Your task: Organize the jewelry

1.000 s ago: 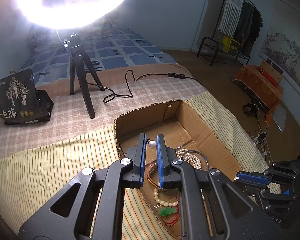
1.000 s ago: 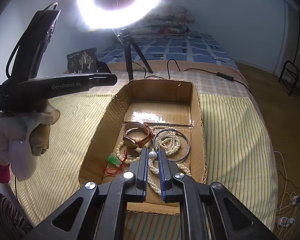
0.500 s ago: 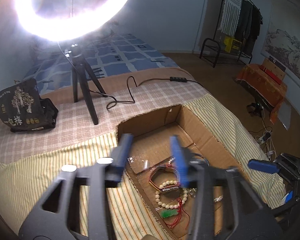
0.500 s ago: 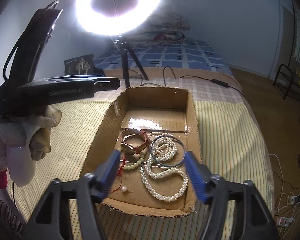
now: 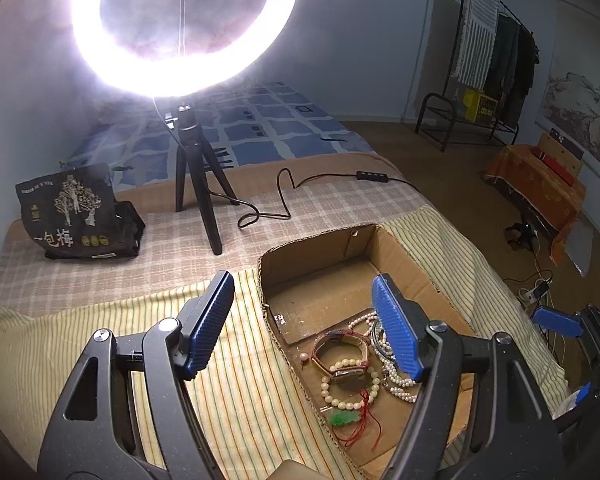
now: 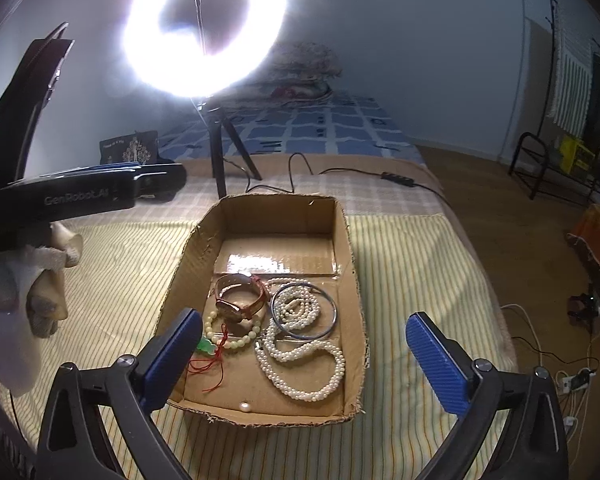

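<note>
An open cardboard box (image 6: 276, 200) (image 5: 320, 236) lies on the striped cloth. It holds a brown-strap watch (image 6: 240, 296) (image 5: 342, 354), a pale bead bracelet (image 6: 236, 340) with a green pendant (image 6: 206, 346) (image 5: 342, 418) on red cord, a silver bangle (image 6: 304, 312) and a pearl necklace (image 6: 304, 364) (image 5: 398, 380). One loose pearl (image 6: 244, 405) rests by the near wall, another (image 5: 303, 356) beside the watch. My right gripper (image 6: 306, 360) hovers over the box's near end, jaws opening wide with nothing held. My left gripper (image 5: 302, 324), jaws opening and empty, hangs above the box's left wall.
A lit ring light on a black tripod (image 5: 192, 176) stands behind the box, its cable (image 5: 284, 196) trailing across the checked cloth. A black printed bag (image 5: 74, 216) sits at the back left. A gloved hand (image 6: 32, 280) grips the left gripper's handle. The bed edge and floor lie to the right.
Each gripper was shut on a small white pearl. Both have opened wide, and the pearls now lie in the box. The left gripper has risen a little.
</note>
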Tool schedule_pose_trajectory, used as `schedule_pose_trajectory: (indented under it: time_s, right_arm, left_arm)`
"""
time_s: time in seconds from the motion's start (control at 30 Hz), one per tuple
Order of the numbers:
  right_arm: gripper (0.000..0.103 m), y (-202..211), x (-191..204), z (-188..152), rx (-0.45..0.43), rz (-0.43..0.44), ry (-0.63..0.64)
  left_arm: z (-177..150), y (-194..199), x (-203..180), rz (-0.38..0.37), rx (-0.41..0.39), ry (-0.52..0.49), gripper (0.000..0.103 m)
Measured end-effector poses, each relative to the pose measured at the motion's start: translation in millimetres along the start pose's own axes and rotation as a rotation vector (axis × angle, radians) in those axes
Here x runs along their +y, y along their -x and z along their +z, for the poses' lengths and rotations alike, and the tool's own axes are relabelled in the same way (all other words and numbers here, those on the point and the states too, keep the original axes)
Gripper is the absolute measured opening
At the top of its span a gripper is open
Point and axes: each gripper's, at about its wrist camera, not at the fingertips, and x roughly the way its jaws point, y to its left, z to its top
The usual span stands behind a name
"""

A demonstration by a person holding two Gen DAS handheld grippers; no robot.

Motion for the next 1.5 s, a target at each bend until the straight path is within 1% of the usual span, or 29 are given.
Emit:
schedule_pose_trajectory:
  time_s: [0.2, 0.47, 0.63, 0.7, 0.73, 0.77, 0.83, 1.03, 1.2, 1.3, 1.37, 1.5]
  right_arm:
    - [0.103, 13.9, 4.0, -1.1, -0.011, -0.028, -0.002]
    - [0.103, 38.4, 4.5, -3.3, -0.040, -0.048, -0.036]
    - [0.103, 61.2, 4.4, -2.5, -0.061, -0.078, -0.077]
    - [0.103, 71.0, 5.8, -0.7, -0.069, -0.095, -0.088]
    - [0.103, 76.9, 6.9, 0.2, -0.076, -0.100, -0.088]
    - [0.103, 80.5, 7.6, 1.1, -0.081, -0.102, -0.087]
    - [0.103, 92.6, 12.1, 3.7, -0.100, -0.112, -0.081]
    - [0.103, 120.0, 27.2, 9.4, -0.141, -0.129, -0.056]
    - [0.103, 138.4, 39.3, 10.5, -0.184, -0.145, -0.039]
    - [0.103, 144.7, 43.4, 7.8, -0.214, -0.149, -0.040]
    - [0.103, 146.4, 45.8, 6.0, -0.226, -0.146, -0.046]
    - [0.103, 144.5, 49.4, -0.4, -0.244, -0.153, -0.053]
  left_arm:
    - [0.3, 20.9, -1.4, 0.004, -0.025, 0.001, 0.074]
    - [-1.4, 50.9, -2.7, 0.015, -0.058, -0.001, 0.074]
    - [-1.5, 79.2, 1.6, 0.018, -0.079, 0.005, 0.075]
    - [-1.8, 91.8, 5.5, 0.014, -0.087, 0.017, 0.079]
    - [-2.6, 99.0, 7.7, 0.015, -0.095, 0.024, 0.084]
    - [-3.8, 106.5, 9.0, 0.021, -0.103, 0.027, 0.086]
    - [-6.6, 118.6, 9.7, 0.030, -0.108, 0.020, 0.086]
    - [-20.6, 148.4, 7.6, 0.034, -0.089, 0.000, 0.087]
    - [-33.5, 173.8, 5.9, 0.038, -0.113, -0.011, 0.087]
    - [-39.6, 184.5, 6.4, 0.043, -0.128, -0.018, 0.092]
    - [-43.7, 190.3, 6.5, 0.053, -0.143, -0.023, 0.098]
    - [-51.5, 195.9, 6.3, 0.077, -0.160, -0.048, 0.098]
